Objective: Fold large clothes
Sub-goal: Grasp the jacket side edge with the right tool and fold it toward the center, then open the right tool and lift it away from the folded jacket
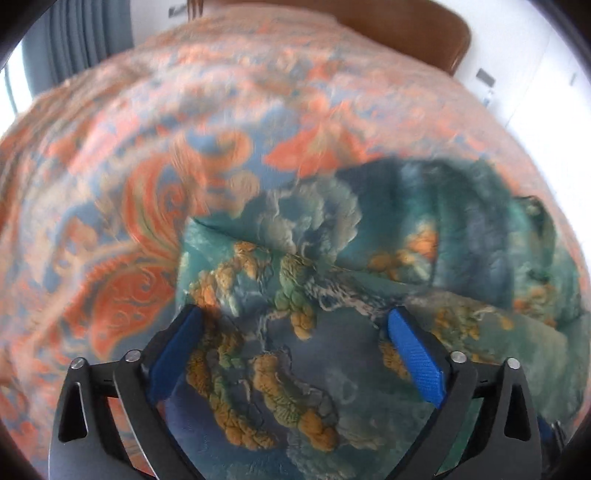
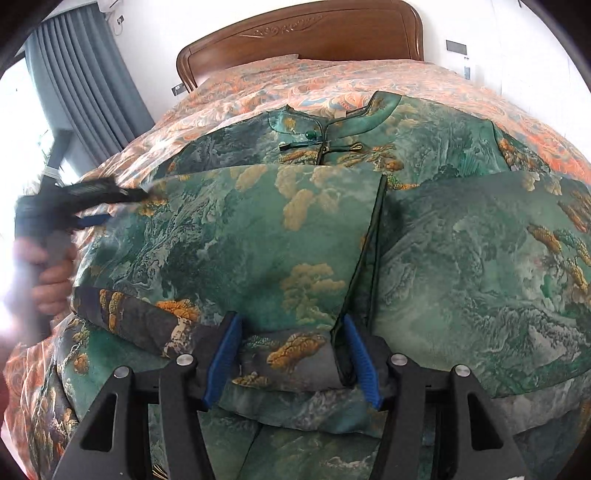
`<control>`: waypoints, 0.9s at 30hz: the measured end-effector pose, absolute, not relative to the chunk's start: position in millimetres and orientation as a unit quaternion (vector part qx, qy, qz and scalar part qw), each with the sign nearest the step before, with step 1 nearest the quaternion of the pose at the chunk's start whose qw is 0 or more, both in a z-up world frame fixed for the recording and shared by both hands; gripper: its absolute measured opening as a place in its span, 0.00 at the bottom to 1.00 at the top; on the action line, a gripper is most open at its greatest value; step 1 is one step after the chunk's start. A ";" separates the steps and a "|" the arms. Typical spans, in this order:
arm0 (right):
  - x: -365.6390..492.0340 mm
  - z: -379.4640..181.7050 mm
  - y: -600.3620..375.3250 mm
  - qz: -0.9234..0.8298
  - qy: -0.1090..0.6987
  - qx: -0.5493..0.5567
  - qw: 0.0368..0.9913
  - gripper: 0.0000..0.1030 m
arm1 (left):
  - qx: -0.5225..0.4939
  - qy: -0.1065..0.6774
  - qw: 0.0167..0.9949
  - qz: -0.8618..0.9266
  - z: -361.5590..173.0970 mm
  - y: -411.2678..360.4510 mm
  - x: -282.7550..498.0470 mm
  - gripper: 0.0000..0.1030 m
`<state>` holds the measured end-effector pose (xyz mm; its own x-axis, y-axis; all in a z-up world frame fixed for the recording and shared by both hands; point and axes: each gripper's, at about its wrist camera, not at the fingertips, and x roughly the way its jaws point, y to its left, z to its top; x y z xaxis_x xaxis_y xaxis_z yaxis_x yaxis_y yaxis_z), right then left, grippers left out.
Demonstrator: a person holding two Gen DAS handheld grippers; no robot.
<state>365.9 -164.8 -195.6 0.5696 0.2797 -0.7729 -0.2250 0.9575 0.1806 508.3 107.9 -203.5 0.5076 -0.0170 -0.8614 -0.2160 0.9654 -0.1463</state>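
Note:
A green jacket (image 2: 461, 258) with a printed landscape and a buttoned stand-up collar (image 2: 321, 136) lies flat on the bed, both sides folded in to meet at a dark hem (image 2: 371, 236). My right gripper (image 2: 289, 319) is open over its lower part, and the end of a folded sleeve (image 2: 288, 354) lies between the blue pads (image 2: 225, 354). My left gripper (image 1: 295, 312) stands wide open just above the jacket's (image 1: 295, 369) left edge, gripping nothing. In the right wrist view the left gripper (image 2: 122, 206) shows blurred at the jacket's left side, held by a hand (image 2: 51, 273).
An orange and blue paisley bedspread (image 2: 295, 81) covers the bed around the jacket and fills the left wrist view (image 1: 110, 184). A carved wooden headboard (image 2: 306, 33) stands at the far end. Grey curtains (image 2: 85, 85) and a bright window are at the left.

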 end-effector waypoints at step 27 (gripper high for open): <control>149.7 -96.4 -256.2 0.044 0.346 -0.011 0.937 0.79 | -0.031 0.419 0.908 -0.006 -124.1 112.5 150.6 0.97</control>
